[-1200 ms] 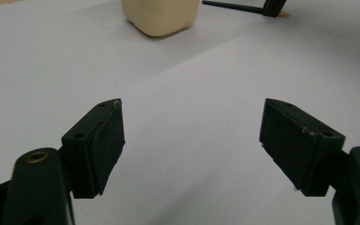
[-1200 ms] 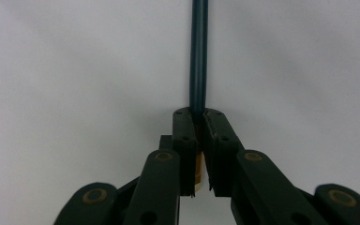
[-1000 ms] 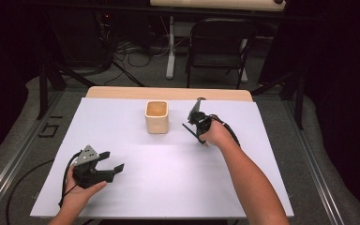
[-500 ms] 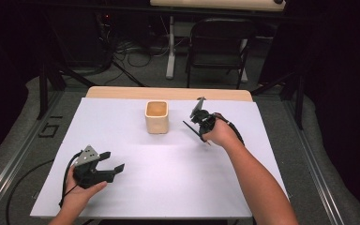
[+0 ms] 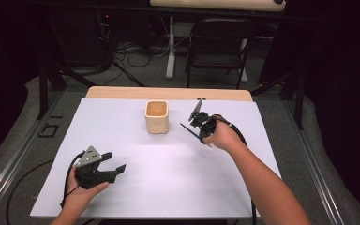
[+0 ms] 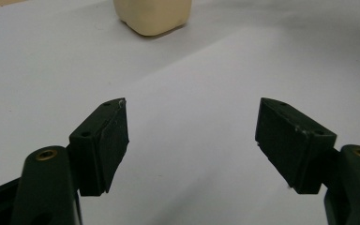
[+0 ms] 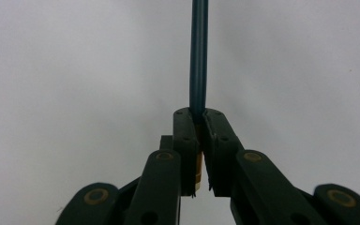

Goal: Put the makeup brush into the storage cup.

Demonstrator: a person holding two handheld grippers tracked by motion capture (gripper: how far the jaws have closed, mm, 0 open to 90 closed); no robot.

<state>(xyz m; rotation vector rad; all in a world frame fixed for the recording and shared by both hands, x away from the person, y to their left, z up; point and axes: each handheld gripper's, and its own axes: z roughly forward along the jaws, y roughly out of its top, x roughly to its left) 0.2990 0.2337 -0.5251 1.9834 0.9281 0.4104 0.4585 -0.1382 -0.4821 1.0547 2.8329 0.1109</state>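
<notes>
Since a second ago the right tongs [image 5: 198, 123], clamped on a thin dark stick [image 7: 198, 56], have edged slightly farther right of the cream cup [image 5: 157, 117], suggesting repositioning, while the left tongs [image 6: 192, 140] stay open, well short of it.

Cream square cup [image 5: 157, 116] upright mid-table; thin dark-blue stick [image 7: 198, 56] pinched between right gripper [image 7: 201, 123] jaws

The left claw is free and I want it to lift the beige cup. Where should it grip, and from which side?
Grip the cup by its side walls, claw coming in level from the person's side. The cup stands upright with squarish, fairly flat walls and an open top, and the left claw is already wide open facing it across bare table. Probably take it above mid-height so it does not tip.
</notes>
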